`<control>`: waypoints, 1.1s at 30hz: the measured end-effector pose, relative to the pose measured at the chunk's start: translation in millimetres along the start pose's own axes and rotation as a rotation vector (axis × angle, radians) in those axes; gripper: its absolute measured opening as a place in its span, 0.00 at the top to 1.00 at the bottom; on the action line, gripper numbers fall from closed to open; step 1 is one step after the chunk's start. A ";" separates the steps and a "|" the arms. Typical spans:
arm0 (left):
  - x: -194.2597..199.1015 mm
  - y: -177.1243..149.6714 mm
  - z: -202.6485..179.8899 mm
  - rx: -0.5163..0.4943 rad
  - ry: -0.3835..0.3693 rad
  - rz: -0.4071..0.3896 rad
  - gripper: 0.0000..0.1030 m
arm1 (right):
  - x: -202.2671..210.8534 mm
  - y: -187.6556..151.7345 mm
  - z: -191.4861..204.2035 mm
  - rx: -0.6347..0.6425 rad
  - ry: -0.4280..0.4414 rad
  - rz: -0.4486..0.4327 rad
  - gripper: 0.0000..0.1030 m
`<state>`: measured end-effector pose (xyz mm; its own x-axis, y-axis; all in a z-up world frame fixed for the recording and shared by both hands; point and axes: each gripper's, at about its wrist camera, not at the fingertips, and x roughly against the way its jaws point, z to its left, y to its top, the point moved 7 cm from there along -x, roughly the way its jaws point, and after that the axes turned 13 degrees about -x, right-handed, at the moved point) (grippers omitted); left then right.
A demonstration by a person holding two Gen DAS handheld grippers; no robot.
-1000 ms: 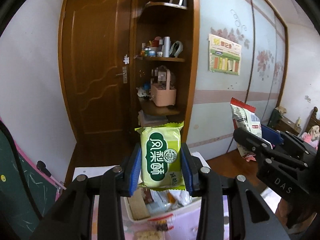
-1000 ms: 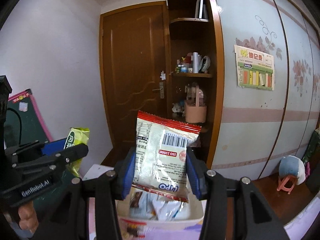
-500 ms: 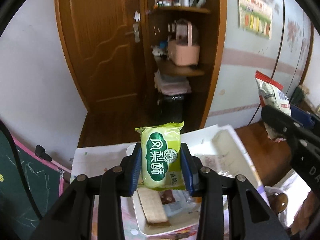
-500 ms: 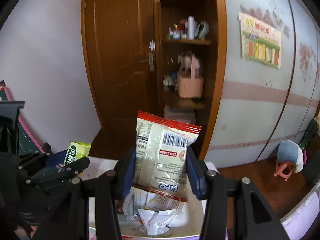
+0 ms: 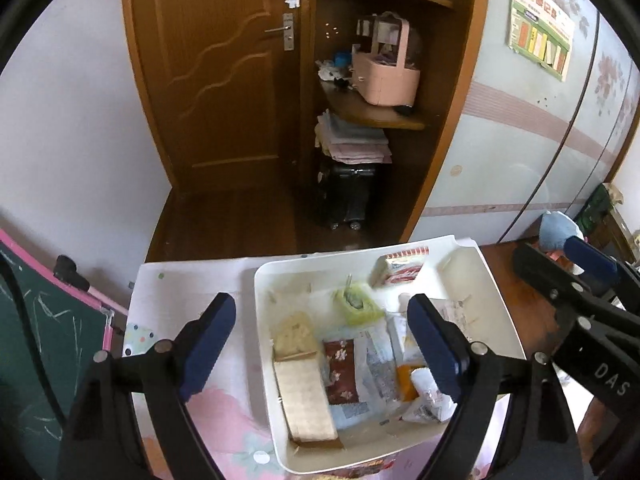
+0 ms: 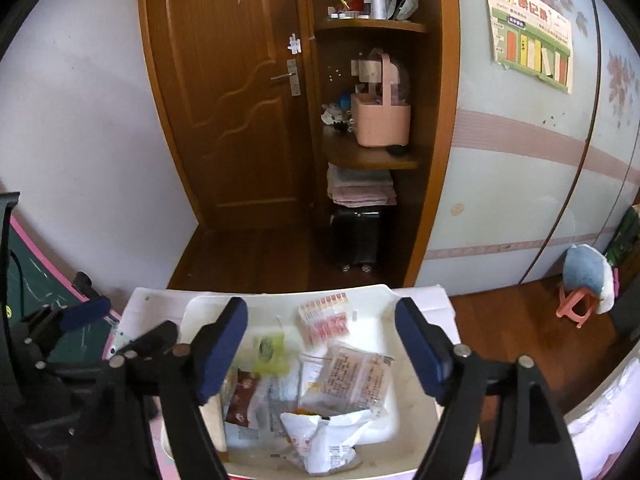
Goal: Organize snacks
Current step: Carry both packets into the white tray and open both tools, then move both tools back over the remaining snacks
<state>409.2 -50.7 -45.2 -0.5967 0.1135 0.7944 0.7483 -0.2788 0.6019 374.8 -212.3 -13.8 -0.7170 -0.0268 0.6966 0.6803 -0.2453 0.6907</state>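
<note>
A white plastic bin (image 5: 496,300) (image 6: 416,412) on the table holds several snack packets. The green packet (image 5: 354,304) (image 6: 270,352) lies in the middle of the bin. The red-edged clear packet (image 6: 354,376) lies among the others, to the right. My left gripper (image 5: 320,340) is open and empty above the bin's left side. My right gripper (image 6: 320,348) is open and empty above the bin; its body also shows at the right of the left wrist view (image 5: 580,304).
The bin stands on a pink flowered cloth (image 5: 224,424) with white paper (image 5: 188,284) behind. A green chalkboard with pink frame (image 5: 36,360) leans at the left. A wooden door (image 5: 216,72), corner shelves with a pink basket (image 5: 386,76) and a wardrobe stand behind.
Both grippers tilted down over the bin and opened. The green packet left the left gripper and the red-edged packet left the right gripper; both now lie in the bin.
</note>
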 end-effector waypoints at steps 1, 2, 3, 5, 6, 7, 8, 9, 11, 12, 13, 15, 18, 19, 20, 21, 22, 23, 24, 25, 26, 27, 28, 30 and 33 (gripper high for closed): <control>2.6 -3.8 3.2 0.007 0.010 -0.003 0.16 | 0.8 -2.0 -1.0 0.007 -0.001 0.004 0.24; 6.1 -6.7 6.7 0.010 0.017 -0.005 0.16 | 1.8 -4.4 -2.3 0.012 -0.004 0.008 0.24; 8.9 -9.7 9.3 0.010 0.025 -0.006 0.16 | 3.4 -7.1 -4.3 0.016 -0.011 0.010 0.24; 15.7 -17.8 14.4 0.013 0.043 -0.002 0.16 | 10.1 -14.1 -9.7 0.021 -0.022 0.013 0.24; 18.7 -22.4 16.3 0.015 0.046 0.004 0.16 | 13.1 -16.9 -11.8 0.021 -0.025 0.015 0.24; 22.3 -26.5 17.9 0.018 0.048 0.008 0.16 | 16.6 -19.2 -14.6 0.019 -0.026 0.017 0.24; 28.1 -31.1 19.5 0.019 0.050 0.009 0.16 | 19.9 -21.0 -17.2 0.019 -0.025 0.017 0.24; 32.9 -34.6 20.3 0.017 0.054 0.010 0.16 | 24.3 -23.6 -18.4 0.023 -0.025 0.016 0.24; 41.9 -39.6 20.4 0.004 0.070 0.010 0.16 | 35.1 -27.3 -21.5 0.033 -0.035 0.008 0.24; 47.0 -42.7 20.4 -0.004 0.077 0.010 0.16 | 39.9 -27.9 -23.3 0.038 -0.039 0.004 0.24; 53.1 -45.6 19.7 -0.013 0.081 0.009 0.16 | 45.7 -29.3 -24.1 0.045 -0.041 0.000 0.24; 68.0 -52.4 17.2 -0.026 0.083 0.001 0.16 | 59.8 -30.9 -26.9 0.057 -0.047 -0.012 0.23; 88.5 -58.4 10.9 -0.064 0.090 -0.022 0.15 | 82.6 -34.5 -32.6 0.063 -0.056 -0.033 0.23; 97.1 -61.7 8.3 -0.084 0.100 -0.033 0.15 | 89.3 -35.4 -34.2 0.062 -0.056 -0.038 0.23; 105.7 -65.1 5.1 -0.106 0.108 -0.044 0.14 | 97.0 -37.0 -36.2 0.062 -0.054 -0.044 0.23; 111.6 -66.7 2.5 -0.123 0.113 -0.051 0.13 | 104.3 -39.4 -38.0 0.064 -0.056 -0.050 0.23; 118.4 -70.2 -1.1 -0.143 0.119 -0.058 0.11 | 110.8 -41.8 -40.0 0.067 -0.061 -0.054 0.23; 124.4 -74.8 -5.4 -0.162 0.120 -0.063 0.10 | 116.2 -44.5 -42.3 0.070 -0.066 -0.057 0.23; 128.4 -78.5 -9.2 -0.177 0.117 -0.064 0.10 | 119.2 -46.9 -43.3 0.071 -0.069 -0.058 0.23; 132.1 -84.1 -14.1 -0.194 0.111 -0.063 0.10 | 123.2 -50.9 -44.4 0.072 -0.071 -0.056 0.22; 134.8 -90.8 -19.0 -0.208 0.104 -0.059 0.10 | 126.3 -56.3 -46.7 0.072 -0.072 -0.049 0.22; 136.3 -96.8 -22.6 -0.219 0.096 -0.053 0.10 | 127.7 -60.3 -48.3 0.072 -0.072 -0.044 0.22; 137.1 -105.9 -27.5 -0.231 0.087 -0.043 0.10 | 128.1 -66.6 -50.6 0.073 -0.074 -0.035 0.22; 137.0 -118.9 -34.4 -0.241 0.073 -0.030 0.10 | 126.2 -79.5 -54.8 0.081 -0.078 -0.013 0.22; 132.2 -142.0 -45.0 -0.265 0.069 -0.012 0.10 | 119.1 -100.9 -60.4 0.096 -0.092 0.025 0.22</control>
<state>211.0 -39.0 -29.3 -0.6303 0.0555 0.7744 0.6446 -0.5186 0.5618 211.6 -249.3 -12.3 -0.6857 0.0578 0.7256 0.7123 -0.1519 0.6852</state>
